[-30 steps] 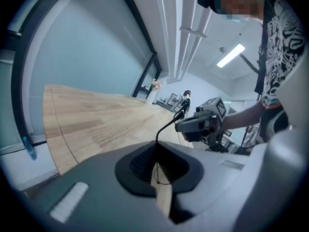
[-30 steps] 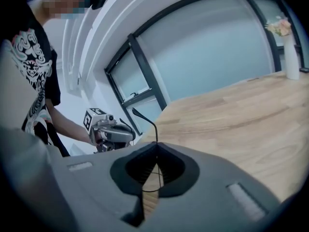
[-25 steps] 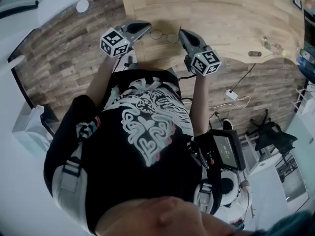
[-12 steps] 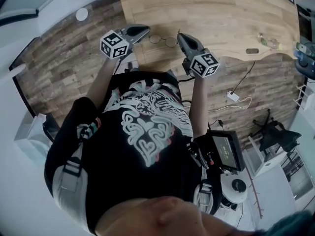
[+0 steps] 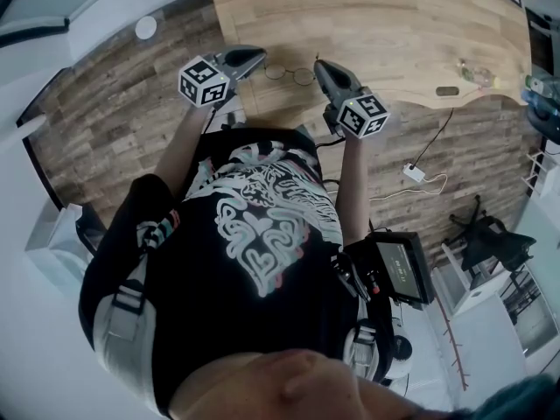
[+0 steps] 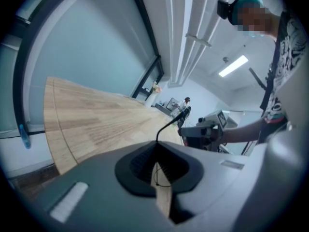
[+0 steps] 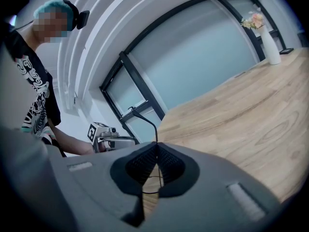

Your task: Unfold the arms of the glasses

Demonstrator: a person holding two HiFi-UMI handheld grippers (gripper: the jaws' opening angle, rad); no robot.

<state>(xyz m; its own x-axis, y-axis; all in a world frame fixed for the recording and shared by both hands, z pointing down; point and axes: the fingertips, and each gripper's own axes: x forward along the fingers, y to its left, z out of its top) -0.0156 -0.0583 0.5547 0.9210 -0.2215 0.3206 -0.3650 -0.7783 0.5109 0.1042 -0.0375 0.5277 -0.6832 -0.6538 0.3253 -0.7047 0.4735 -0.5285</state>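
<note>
Thin wire-rimmed round glasses hang between my two grippers, over the near edge of the wooden table. My left gripper is shut on one arm of the glasses, and my right gripper is shut on the other. In the left gripper view a dark wire arm rises from the closed tips of the left gripper. The right gripper view shows the same: an arm curves up out of the right gripper. A bit of lens rim shows in each jaw gap.
A small dark object and a clear item lie at the table's right edge. A white vase with flowers stands far back. On the floor to the right are a white adapter with cable and an office chair.
Almost nothing has moved. Both grippers keep their hold on the glasses, which sit a touch lower in the head view than a second ago.
</note>
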